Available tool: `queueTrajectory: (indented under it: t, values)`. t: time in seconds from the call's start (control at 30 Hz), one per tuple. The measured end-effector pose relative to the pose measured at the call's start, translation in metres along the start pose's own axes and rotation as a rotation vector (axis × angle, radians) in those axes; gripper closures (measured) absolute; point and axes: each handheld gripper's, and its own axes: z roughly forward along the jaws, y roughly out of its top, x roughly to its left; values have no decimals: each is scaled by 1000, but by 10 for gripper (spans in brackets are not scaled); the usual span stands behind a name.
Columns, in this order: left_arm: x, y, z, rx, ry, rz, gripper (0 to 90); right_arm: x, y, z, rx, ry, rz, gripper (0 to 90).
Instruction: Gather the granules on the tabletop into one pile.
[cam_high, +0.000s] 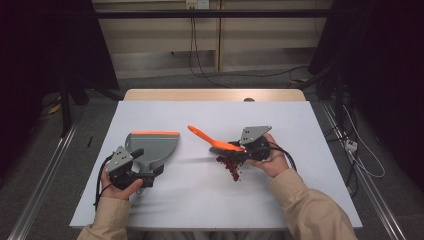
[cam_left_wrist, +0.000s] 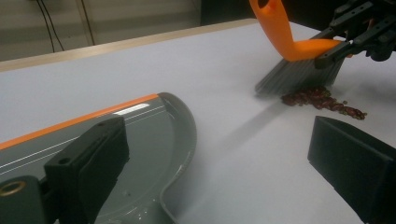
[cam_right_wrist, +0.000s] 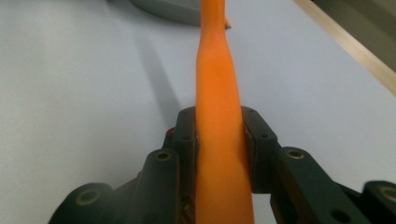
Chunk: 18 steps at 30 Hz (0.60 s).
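Orange plastic forms the long curved handle of the hand brush (cam_high: 216, 141), which carries grey bristles along its underside. It sits right of the bench's (cam_high: 210, 112) middle, bristles touching the white top beside a small heap of dark red crumbs (cam_high: 230, 167). The right hand-held gripper (cam_right_wrist: 219, 140) pinches the handle between its black pads. Well apart to the left lies a grey dustpan (cam_high: 151, 146) with an orange lip; its tray holds nothing visible. The left hand-held gripper (cam_high: 145, 172) is at the dustpan's handle, its jaws spread in its own view.
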Motion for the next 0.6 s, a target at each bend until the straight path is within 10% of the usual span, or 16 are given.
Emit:
queueTrajectory:
  t: [0.3, 0.6]
  values:
    - [1, 0, 0, -2, 0, -3, 49, 2, 13, -14, -67, 18, 18, 714]
    - [2, 0, -2, -3, 3, -7, 49, 26, 19, -23, -91, 187, 90, 714]
